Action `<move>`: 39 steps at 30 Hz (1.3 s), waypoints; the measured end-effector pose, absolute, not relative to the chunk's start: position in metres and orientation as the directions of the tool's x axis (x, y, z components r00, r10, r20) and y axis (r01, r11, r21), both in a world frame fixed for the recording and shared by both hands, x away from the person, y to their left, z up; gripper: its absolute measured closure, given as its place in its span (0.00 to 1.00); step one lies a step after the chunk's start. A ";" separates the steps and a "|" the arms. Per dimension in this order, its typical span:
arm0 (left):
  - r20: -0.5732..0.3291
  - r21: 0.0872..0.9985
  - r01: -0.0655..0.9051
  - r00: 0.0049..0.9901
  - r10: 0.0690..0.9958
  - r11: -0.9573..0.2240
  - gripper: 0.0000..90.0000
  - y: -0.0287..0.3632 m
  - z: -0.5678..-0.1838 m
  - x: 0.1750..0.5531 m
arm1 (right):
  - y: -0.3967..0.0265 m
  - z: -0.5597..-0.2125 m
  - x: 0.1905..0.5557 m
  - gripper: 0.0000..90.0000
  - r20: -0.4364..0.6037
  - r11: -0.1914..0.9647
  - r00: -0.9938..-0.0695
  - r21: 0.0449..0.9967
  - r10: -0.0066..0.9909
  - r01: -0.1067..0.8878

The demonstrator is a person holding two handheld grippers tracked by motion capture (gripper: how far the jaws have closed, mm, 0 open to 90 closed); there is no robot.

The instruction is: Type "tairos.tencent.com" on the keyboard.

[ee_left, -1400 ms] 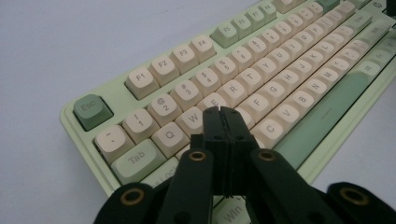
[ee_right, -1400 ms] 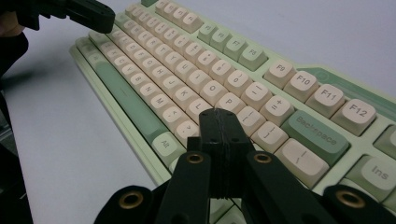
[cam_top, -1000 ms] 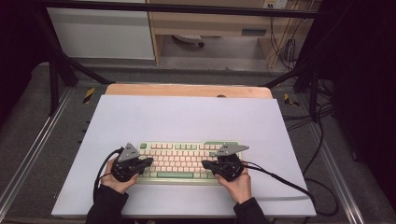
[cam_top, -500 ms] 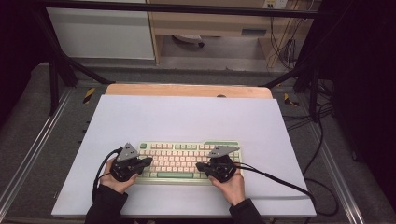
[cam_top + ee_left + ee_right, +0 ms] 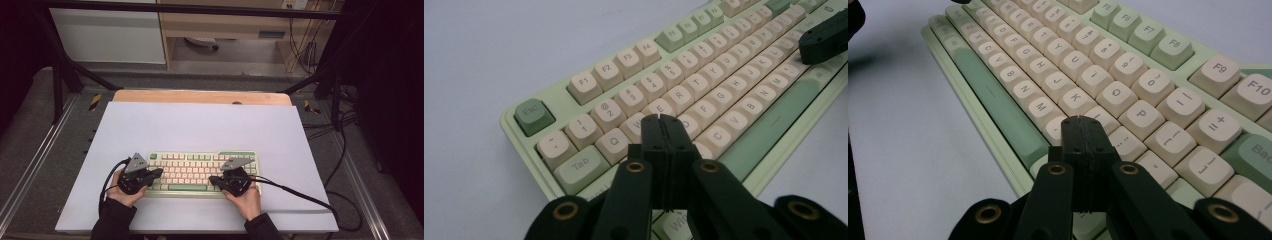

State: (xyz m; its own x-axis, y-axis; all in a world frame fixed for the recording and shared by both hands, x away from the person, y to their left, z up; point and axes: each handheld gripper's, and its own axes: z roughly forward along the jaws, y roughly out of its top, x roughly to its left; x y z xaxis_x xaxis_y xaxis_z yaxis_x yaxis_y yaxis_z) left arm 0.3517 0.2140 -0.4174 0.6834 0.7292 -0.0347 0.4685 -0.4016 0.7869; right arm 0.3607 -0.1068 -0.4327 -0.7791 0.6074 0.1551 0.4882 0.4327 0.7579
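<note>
Left gripper (image 5: 663, 122) has its jaws pressed together, nothing between them, tip over the keyboard (image 5: 200, 172) around the W/S keys; contact with a key looks likely but can't be confirmed. Right gripper (image 5: 1083, 124) also pressed together, empty, tip over the keys just below K/L. In the high view each hand holds its gripper at one end of the keyboard, left (image 5: 155, 173), right (image 5: 216, 179). Keyboard is pale green with cream keys, flat on the white sheet (image 5: 200, 125) near the person's edge. Wooden table edge (image 5: 200, 96) shows beyond the sheet.
</note>
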 end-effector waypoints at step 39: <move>-0.019 0.794 0.441 0.705 0.709 -0.418 0.99 0.200 -0.409 0.351 | -0.132 -0.415 0.359 1.00 0.123 0.416 -0.771 0.784 0.625 0.462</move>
State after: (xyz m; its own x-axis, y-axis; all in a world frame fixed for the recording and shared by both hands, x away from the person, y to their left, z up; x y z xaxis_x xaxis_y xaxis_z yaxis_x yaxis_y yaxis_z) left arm 0.3506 0.1998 -0.4093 0.7052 0.7088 -0.0186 0.4411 -0.4181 0.7941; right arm 0.3587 -0.1323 -0.4152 -0.7710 0.6248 0.1229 0.4617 0.4155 0.7837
